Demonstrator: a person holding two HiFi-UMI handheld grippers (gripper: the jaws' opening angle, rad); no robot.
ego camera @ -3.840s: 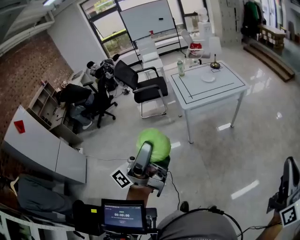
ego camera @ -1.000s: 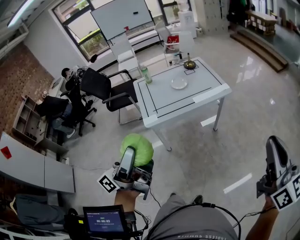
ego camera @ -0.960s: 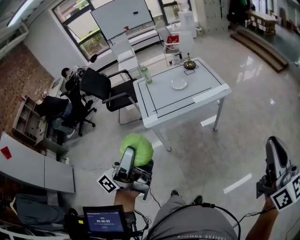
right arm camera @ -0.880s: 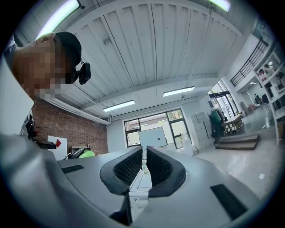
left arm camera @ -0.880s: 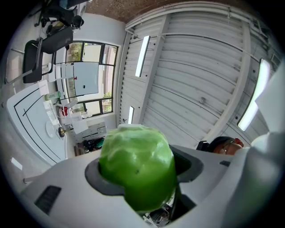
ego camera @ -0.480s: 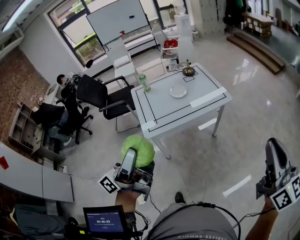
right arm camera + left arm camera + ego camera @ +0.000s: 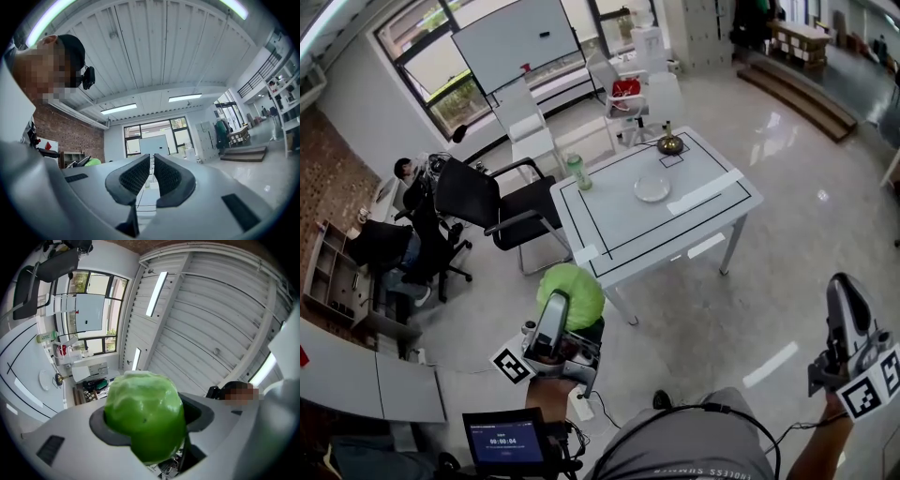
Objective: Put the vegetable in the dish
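A green cabbage (image 7: 573, 287) is pinched between the jaws of the left gripper (image 7: 572, 314), which are spread wide around it. It is held in the air just short of the near edge of the white surface (image 7: 619, 234). The dish (image 7: 652, 188) is seen lying toward the far side of that surface, and a green bottle (image 7: 577, 172) is stood near its far left edge. The right gripper (image 7: 845, 298) is held well to the right of the surface, its jaws brought together with nothing between them.
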